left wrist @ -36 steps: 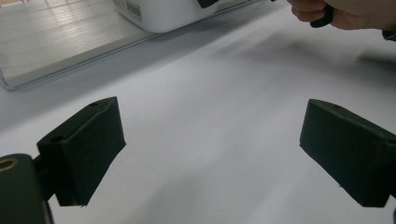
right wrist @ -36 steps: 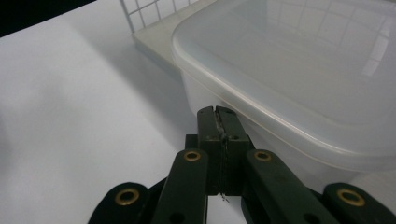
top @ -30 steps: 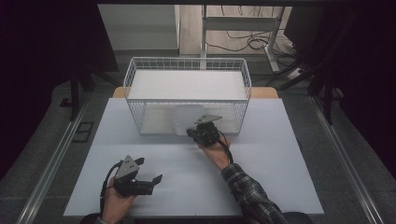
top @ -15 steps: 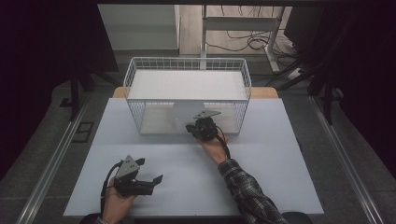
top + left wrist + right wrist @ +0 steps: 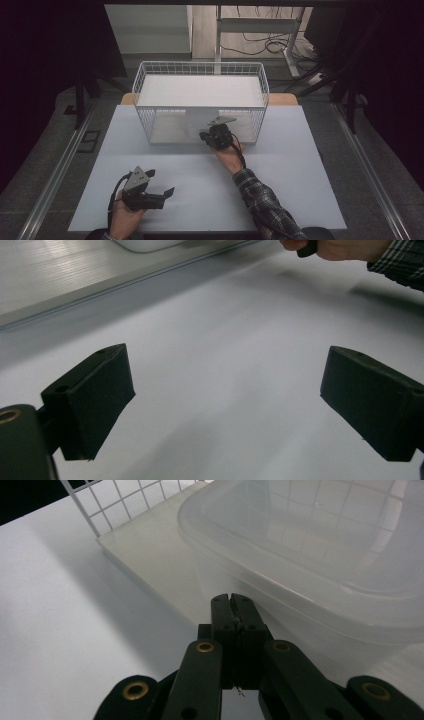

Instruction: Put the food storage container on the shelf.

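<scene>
R gripper [image 5: 212, 134] at front of wire basket [image 5: 150, 95], jaws clenched, nothing btwn them, tips just beside clear plastic container [image 5: 320, 555] in basket. L gripper [image 5: 159, 192] low on white table [image 5: 200, 190], jaws wide, empty.

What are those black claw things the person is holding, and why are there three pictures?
They are grippers: hand-held tongs with two black jaws, one in each of the person's hands.

One picture is taken from a camera up high, looking down on the white table. There the left gripper is near the table's front edge, and the right gripper reaches up to a white wire basket.

The other two pictures come from small cameras riding on the grippers themselves. The left gripper's camera shows its jaws wide apart with nothing between them. The right gripper's camera shows its jaws pressed together, pinching the thin edge of a cloudy plastic tub that sits at the basket.
</scene>
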`<state>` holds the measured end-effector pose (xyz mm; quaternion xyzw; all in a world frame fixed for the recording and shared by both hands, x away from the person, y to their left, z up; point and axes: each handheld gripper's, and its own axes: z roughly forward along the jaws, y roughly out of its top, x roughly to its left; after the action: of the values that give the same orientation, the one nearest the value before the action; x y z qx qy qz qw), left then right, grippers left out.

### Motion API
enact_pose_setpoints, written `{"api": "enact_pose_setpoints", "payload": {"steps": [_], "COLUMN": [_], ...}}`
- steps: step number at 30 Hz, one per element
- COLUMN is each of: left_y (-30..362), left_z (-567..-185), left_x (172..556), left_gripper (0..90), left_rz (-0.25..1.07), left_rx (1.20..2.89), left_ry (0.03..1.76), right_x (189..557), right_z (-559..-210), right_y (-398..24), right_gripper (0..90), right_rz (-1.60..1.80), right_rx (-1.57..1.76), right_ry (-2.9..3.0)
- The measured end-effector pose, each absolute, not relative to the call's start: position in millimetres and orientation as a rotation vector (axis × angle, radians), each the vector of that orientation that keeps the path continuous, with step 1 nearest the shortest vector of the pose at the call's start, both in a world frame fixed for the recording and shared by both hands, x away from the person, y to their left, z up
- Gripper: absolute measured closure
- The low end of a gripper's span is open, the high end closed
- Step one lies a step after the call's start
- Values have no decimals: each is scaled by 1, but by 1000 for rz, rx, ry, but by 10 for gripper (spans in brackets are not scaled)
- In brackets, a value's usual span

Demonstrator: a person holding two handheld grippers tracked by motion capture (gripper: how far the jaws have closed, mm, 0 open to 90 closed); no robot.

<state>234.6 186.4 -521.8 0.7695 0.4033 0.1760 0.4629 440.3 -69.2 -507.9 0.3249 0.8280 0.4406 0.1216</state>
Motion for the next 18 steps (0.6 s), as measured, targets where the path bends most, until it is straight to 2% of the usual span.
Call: {"api": "enact_pose_setpoints", "payload": {"steps": [17,18], "left_y": [188,189], "left_z": [-521,-521], "left_x": [235,235], "left_gripper": [55,52], "left_rz": [416,408], "left_rx": [1865,1863], "left_ry": [1003,1010], "right_x": [418,414], "right_z": [-493,-492], "right_y": [-75,-77], "right_gripper": [621,585], "right_rz": [1273,1271], "right_rx": [886,881], "right_ry": [2441,2446]}}
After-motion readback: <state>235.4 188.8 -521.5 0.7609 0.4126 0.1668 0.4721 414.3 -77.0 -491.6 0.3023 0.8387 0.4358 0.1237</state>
